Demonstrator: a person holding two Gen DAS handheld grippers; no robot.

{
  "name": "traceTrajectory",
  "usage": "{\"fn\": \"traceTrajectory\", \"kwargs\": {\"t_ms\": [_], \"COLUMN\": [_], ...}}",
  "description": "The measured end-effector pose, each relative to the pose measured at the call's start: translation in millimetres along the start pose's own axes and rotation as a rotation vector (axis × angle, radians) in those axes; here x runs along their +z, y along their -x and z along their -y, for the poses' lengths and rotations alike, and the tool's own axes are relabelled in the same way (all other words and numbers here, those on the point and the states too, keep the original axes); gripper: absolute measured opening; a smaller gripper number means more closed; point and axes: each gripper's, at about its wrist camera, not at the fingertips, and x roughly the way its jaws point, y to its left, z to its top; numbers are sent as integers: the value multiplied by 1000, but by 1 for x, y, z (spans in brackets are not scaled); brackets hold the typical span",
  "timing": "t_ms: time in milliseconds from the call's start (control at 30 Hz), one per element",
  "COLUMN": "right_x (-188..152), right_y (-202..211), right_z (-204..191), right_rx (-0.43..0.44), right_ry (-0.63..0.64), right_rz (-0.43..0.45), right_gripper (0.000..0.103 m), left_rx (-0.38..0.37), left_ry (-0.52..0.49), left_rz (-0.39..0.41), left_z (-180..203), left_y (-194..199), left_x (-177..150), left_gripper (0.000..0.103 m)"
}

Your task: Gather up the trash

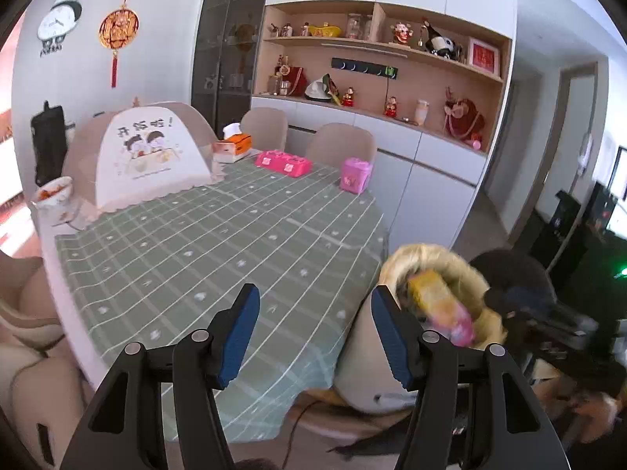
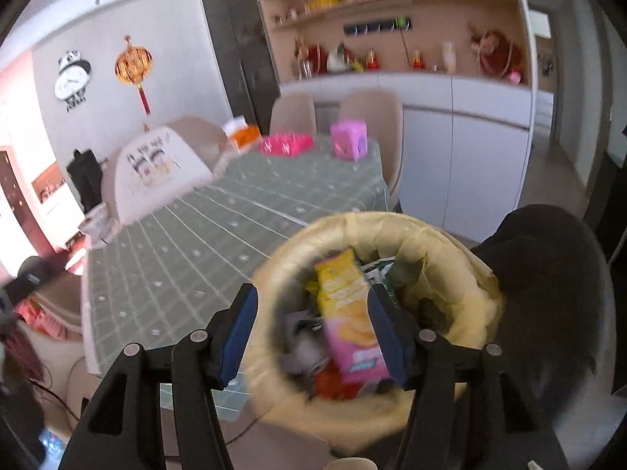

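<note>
Right tongs (image 2: 313,333) spread wide, gripping nothing, poised above the round bin lined with a pale yellow bag (image 2: 462,252). A yellow-and-pink crinkled snack packet (image 2: 348,321) lies in the bin atop other wrappers; view blurred, contact with the pads uncertain. Left tongs (image 1: 315,333) likewise released and empty over the counter covered in green checked cloth (image 1: 203,250). No loose litter visible on the cloth. Judgement: collection looks nearly complete.

You are getting even daylight; fisheye is bending edges; the yellow-lined round trash bin (image 2: 376,313) is smearing with motion blur.
</note>
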Motion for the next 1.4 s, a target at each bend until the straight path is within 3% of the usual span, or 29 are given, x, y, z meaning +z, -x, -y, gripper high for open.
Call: {"fn": "traceTrajectory", "kwargs": {"t_ms": [100, 467, 800, 1400], "right_x": [-17, -84, -109, -116], "right_y": [36, 112, 137, 146], "right_z": [-29, -76, -100, -104], "right_rx": [-39, -155, -213, -243], "right_ry": [34, -6, 0, -4], "right_rz": [60, 180, 228, 228], "right_gripper": [55, 56, 56, 56], "left_rx": [53, 41, -1, -41], "left_ry": [-66, -171, -156, -181], "left_rz": [24, 70, 104, 97], "left_z": [4, 4, -8, -5], "left_y": [22, 76, 97, 99], "left_x": [-22, -83, -98, -109], "left_gripper": [60, 60, 60, 60]}}
